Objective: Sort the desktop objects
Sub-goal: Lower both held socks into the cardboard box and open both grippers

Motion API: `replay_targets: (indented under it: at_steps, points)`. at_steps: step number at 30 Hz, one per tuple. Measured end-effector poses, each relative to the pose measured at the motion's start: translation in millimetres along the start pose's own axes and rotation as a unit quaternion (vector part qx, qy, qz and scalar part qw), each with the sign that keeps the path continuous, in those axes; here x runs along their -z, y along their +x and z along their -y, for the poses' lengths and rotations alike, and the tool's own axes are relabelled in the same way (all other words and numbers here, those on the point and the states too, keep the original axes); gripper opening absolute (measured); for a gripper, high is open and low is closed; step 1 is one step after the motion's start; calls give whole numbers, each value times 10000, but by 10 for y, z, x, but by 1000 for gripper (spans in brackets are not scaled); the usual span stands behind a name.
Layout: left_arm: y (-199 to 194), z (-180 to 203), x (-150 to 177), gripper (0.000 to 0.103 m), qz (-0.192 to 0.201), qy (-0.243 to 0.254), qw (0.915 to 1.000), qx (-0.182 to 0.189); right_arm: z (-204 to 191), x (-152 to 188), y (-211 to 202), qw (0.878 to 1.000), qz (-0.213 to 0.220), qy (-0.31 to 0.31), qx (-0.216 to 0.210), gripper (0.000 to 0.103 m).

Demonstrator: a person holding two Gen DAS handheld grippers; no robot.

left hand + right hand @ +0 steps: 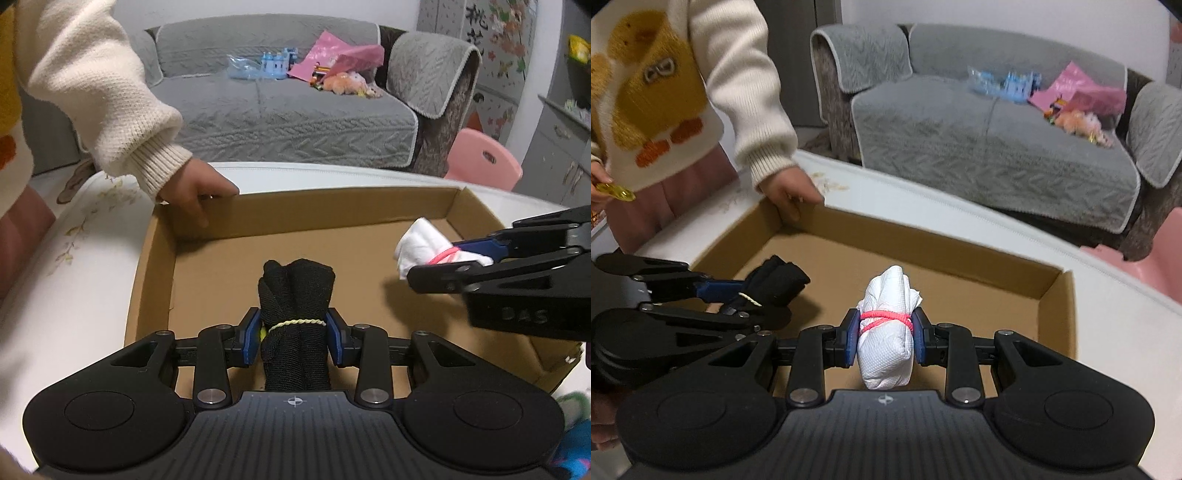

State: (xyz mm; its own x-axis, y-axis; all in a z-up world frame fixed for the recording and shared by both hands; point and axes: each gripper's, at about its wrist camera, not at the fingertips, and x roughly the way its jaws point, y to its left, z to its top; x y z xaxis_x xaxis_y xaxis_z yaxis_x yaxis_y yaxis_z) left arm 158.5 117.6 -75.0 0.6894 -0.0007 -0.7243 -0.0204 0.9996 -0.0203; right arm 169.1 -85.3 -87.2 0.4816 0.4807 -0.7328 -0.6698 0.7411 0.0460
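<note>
My left gripper (293,334) is shut on a black rolled cloth bundle (295,299) tied with a yellow band, held over the shallow cardboard box (332,206). My right gripper (885,334) is shut on a white rolled cloth bundle (886,332) tied with a pink band, also over the cardboard box (960,273). In the left wrist view the right gripper (439,258) comes in from the right with the white bundle (421,247). In the right wrist view the left gripper (746,295) comes in from the left with the black bundle (779,284).
A child in a cream sweater rests a hand (199,192) on the box's far left rim; the hand also shows in the right wrist view (790,195). The box lies on a white table (74,258). A grey sofa (280,103) with toys stands behind. A pink stool (484,158) is at right.
</note>
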Motion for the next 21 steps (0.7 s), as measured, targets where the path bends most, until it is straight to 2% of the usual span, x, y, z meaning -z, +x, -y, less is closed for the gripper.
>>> replay_targets:
  at_steps: [2,3,4,8,10,14,18,21]
  points:
    - [13,17,25,60,-21,76,10000,-52,-23,37,44,10000,-83,-3,29,26]
    - [9,31,33,77,3,141,9999,-85,-34,50,49,9999,-97,0,49,27]
    - [6,43,40,83,52,203,9997,-132,-35,52,54,9999,-113,3,56,28]
    - [-21,37,31,84,64,217,9996,-155,-47,67,17,9999,-93,45,84,30]
    - [-28,18,28,85,46,181,9997,-160,-31,53,15,9999,-69,83,117,38]
    - [-115,26,9,89,92,231,9996,-117,-15,38,-45,9999,26,115,111,47]
    - [-342,41,-3,97,204,470,9986,143,-7,72,-339,9994,312,164,33,60]
    - [-597,47,57,101,302,816,9959,256,53,209,-704,9984,531,152,-71,64]
